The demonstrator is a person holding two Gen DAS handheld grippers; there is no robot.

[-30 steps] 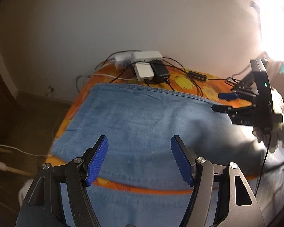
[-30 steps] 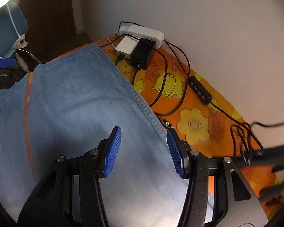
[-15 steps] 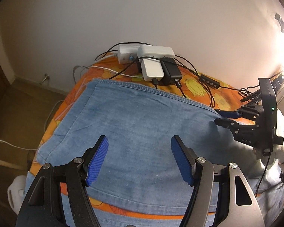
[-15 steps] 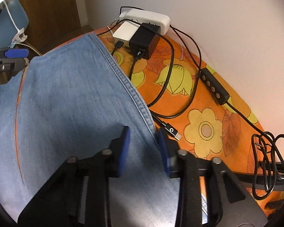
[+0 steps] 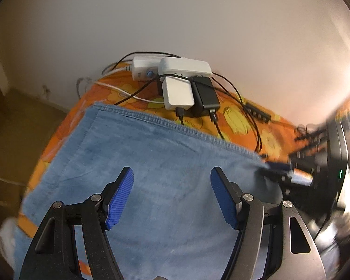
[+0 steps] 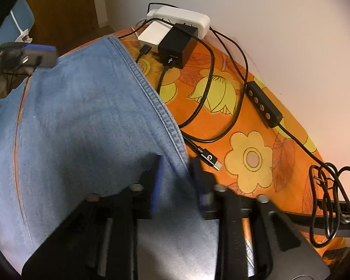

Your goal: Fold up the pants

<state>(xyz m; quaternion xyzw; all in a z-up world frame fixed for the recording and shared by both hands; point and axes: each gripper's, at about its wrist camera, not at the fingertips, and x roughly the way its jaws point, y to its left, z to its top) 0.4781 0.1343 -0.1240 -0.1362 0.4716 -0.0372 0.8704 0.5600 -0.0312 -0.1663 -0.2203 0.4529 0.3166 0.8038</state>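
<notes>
Light blue denim pants [image 5: 151, 163] lie spread flat on an orange flowered cloth [image 5: 240, 119], the stitched hem along the far side. My left gripper [image 5: 171, 198] is open and empty, hovering over the middle of the denim. My right gripper [image 6: 177, 182] is closing around the stitched hem edge of the pants [image 6: 81, 107]; its fingers are blurred and a narrow gap with denim in it still shows. The right gripper also shows blurred at the right of the left wrist view [image 5: 275, 168], at the hem.
White power strips [image 5: 184, 67] with a white and a black charger [image 6: 177, 44] sit by the wall behind the hem. Black cables, a USB plug [image 6: 208, 158] and an inline switch [image 6: 263, 107] lie on the cloth beside the hem. A coiled cable [image 6: 329, 200] lies at right.
My right gripper has kept narrowing and moved onto the hem edge of the pants. My left gripper has moved forward over the denim, staying open.
</notes>
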